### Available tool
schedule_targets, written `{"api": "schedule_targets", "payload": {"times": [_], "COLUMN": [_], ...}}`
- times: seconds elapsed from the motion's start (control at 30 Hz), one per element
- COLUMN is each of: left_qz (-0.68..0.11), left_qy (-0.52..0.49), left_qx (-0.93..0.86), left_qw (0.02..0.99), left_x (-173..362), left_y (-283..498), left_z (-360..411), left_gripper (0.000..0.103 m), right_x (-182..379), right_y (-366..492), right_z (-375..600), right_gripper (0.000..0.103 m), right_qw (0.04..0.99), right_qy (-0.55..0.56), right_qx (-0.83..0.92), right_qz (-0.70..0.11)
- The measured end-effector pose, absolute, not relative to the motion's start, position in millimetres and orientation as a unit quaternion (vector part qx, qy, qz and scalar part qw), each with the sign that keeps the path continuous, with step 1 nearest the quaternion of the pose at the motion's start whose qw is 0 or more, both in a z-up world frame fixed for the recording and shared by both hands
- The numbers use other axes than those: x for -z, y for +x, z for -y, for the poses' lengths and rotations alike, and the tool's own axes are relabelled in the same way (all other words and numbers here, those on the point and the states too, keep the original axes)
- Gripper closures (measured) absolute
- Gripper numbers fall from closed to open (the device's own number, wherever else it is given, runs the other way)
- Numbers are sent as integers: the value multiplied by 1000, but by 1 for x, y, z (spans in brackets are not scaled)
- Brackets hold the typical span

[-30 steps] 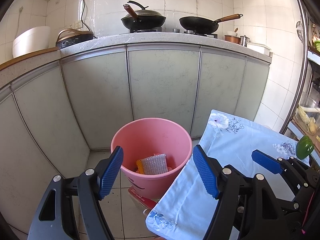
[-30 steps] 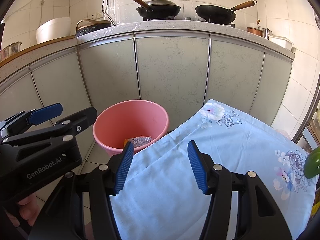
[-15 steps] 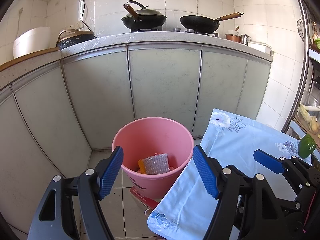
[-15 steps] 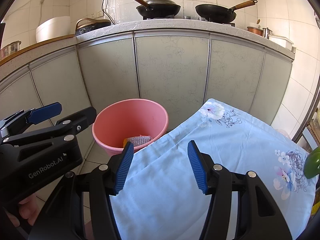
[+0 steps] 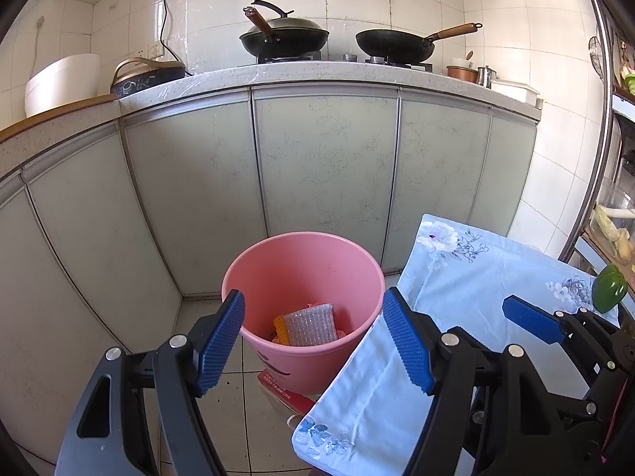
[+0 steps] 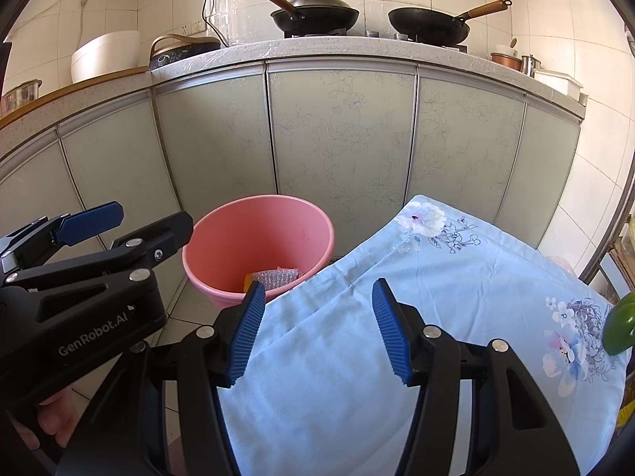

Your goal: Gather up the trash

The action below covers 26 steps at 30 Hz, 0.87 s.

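A pink bucket (image 5: 303,261) stands on the tiled floor against the cabinets, also in the right wrist view as the pink bucket (image 6: 258,238). Inside it lie a piece of bubble wrap (image 5: 309,323) and something orange beside it. My left gripper (image 5: 313,341) hovers above the bucket's near rim, open, nothing between its fingers. My right gripper (image 6: 319,331) is open over the light blue flowered cloth (image 6: 397,317), empty too. The right gripper's blue fingertip (image 5: 532,319) shows at the right of the left wrist view.
The blue cloth (image 5: 456,297) covers a table to the right of the bucket. A green pepper (image 5: 609,287) sits at its far right edge. Two woks (image 5: 283,35) stand on the counter's stove. A red box (image 5: 289,394) lies under the bucket.
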<state>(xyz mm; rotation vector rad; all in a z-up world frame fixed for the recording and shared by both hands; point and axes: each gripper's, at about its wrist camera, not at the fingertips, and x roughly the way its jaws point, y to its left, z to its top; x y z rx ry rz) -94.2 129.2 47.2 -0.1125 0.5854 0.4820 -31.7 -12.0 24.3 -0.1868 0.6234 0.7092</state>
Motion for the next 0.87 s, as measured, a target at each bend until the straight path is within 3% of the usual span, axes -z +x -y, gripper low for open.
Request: {"api": "schedule_targets", "payload": {"times": [0.87], "left_qz": [-300], "left_qy": [-50], "left_qx": [-236], "left_qw": [923], "left_x": [-40], "left_y": [-83], "left_z": [-128], "left_gripper": [32], "right_x": [-15], "right_y": [-22], "right_z": [18], "right_gripper": [46], "right_qw": [883], "right_qy": [-87], "right_qx": [-339], "right_qz": [-311]}}
